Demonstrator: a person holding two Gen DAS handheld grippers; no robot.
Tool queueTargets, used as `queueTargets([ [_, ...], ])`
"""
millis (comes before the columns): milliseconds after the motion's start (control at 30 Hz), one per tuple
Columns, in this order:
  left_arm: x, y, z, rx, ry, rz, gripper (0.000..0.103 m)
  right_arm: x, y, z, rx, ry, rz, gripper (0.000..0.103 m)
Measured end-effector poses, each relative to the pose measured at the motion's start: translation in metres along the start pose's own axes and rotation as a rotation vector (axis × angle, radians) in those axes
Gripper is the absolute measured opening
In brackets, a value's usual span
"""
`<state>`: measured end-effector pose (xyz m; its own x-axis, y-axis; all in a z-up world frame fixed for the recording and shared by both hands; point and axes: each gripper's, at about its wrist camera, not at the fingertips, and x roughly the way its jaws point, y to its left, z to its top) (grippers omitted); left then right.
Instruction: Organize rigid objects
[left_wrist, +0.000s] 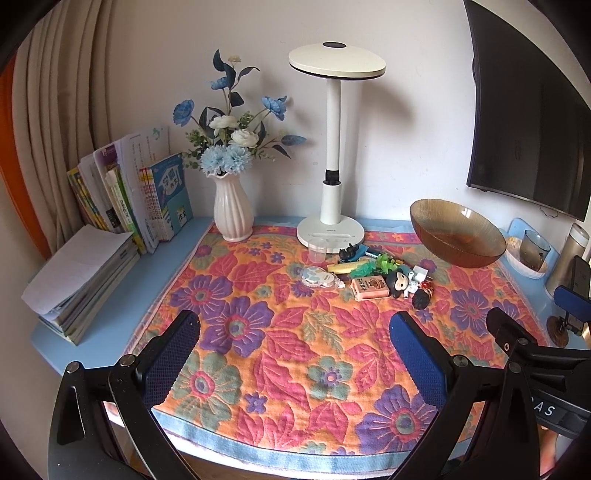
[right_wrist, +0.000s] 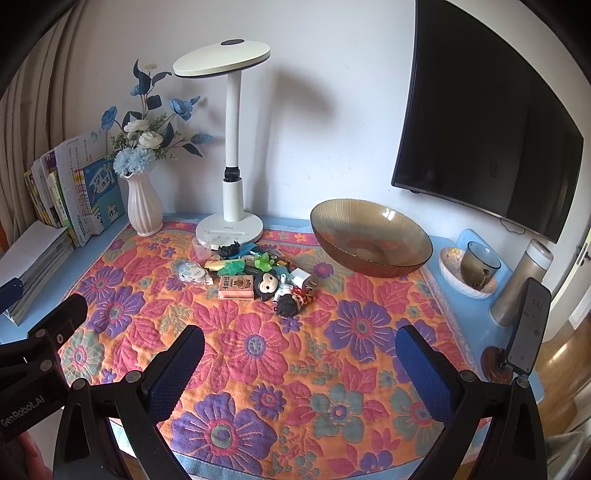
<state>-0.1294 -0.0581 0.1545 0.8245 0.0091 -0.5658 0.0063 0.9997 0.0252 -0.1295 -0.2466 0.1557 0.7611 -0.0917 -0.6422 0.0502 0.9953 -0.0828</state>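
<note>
A pile of small rigid items lies mid-table on the floral cloth: a monkey figure, a pink eraser box, a correction tape, a dark-haired doll, a clear small cup, green pieces and pens. An empty amber glass bowl stands to their right. My left gripper and right gripper are both open and empty, hovering over the near cloth, well short of the pile.
A white desk lamp and a white vase of blue flowers stand behind the pile. Books line the left edge. At right are a cup in a dish, a thermos, a phone on a stand and a wall screen.
</note>
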Motion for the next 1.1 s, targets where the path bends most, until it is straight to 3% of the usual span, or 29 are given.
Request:
queueTargets([
  [367,-0.004,0.034,0.032,-0.026,-0.063,0.022,0.102,-0.013,-0.021,0.017,0.033,-0.056,-0.016,0.103],
  [533,0.021,0.066,0.066,-0.074,-0.084,-0.006,0.102,-0.008,-0.039,0.037,0.064,-0.086,-0.029,0.103],
  [700,0.058,0.073,0.082,-0.108,-0.029,-0.017,0.102,0.026,-0.048,0.05,0.087,-0.031,-0.045,0.103],
  [867,0.095,0.055,0.075,-0.064,0.039,-0.045,0.102,0.066,-0.047,0.054,0.091,0.023,-0.008,0.103],
  [967,0.128,0.044,0.061,-0.065,0.115,-0.081,0.102,0.092,-0.045,0.043,0.07,0.072,-0.006,0.103],
  [1100,0.196,0.022,0.034,-0.083,0.292,-0.148,0.102,0.138,-0.034,0.018,0.018,0.206,0.021,0.103],
])
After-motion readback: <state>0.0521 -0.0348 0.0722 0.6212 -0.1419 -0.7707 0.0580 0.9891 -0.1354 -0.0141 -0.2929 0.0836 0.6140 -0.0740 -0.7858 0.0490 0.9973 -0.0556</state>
